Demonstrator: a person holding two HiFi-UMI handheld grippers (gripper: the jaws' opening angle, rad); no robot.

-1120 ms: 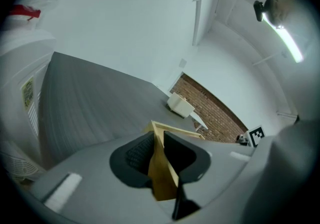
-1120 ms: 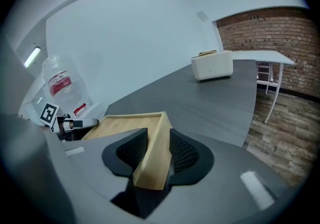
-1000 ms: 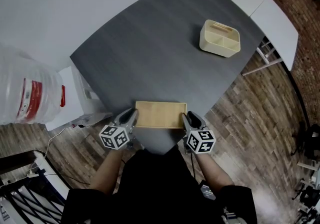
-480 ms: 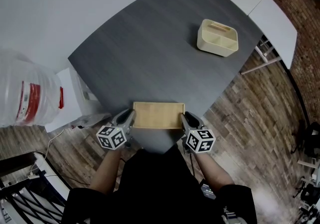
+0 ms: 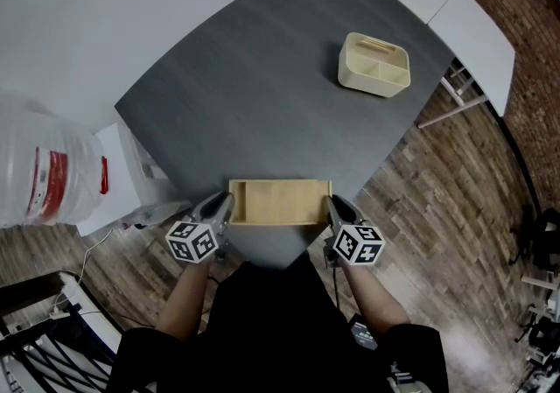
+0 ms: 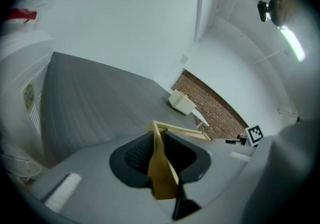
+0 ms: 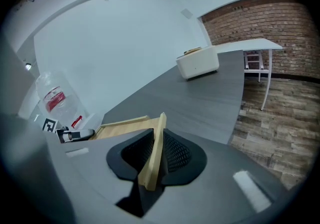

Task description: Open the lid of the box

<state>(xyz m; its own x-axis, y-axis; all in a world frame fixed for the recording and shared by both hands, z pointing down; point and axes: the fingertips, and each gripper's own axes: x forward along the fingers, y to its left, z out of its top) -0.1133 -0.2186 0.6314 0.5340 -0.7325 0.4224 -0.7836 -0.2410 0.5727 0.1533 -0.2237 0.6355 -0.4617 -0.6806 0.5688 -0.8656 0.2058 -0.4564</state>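
Note:
A flat light-wood box [image 5: 280,201] lies at the near edge of the dark grey table [image 5: 262,94], its shallow inside showing from above. My left gripper [image 5: 226,204] is at the box's left end, shut on its thin wooden end wall [image 6: 161,178]. My right gripper [image 5: 334,206] is at the right end. Its jaws are closing, and the pads [image 7: 175,150] press on a thin wooden edge [image 7: 152,165] of the box. In the left gripper view the left gripper [image 6: 159,150] bites the panel edge-on. The right gripper [image 7: 157,148] does the same in its own view.
A cream divided caddy [image 5: 374,66] stands at the table's far right. A large water jug [image 5: 39,168] and a white unit [image 5: 131,168] stand on the floor to the left. A white table [image 5: 472,24] adjoins at the back right. Wooden floor lies beyond the near edge.
The right gripper has shifted slightly right and closed onto the box's right end. The box now looks wider, with its inside showing. The left gripper has stayed put.

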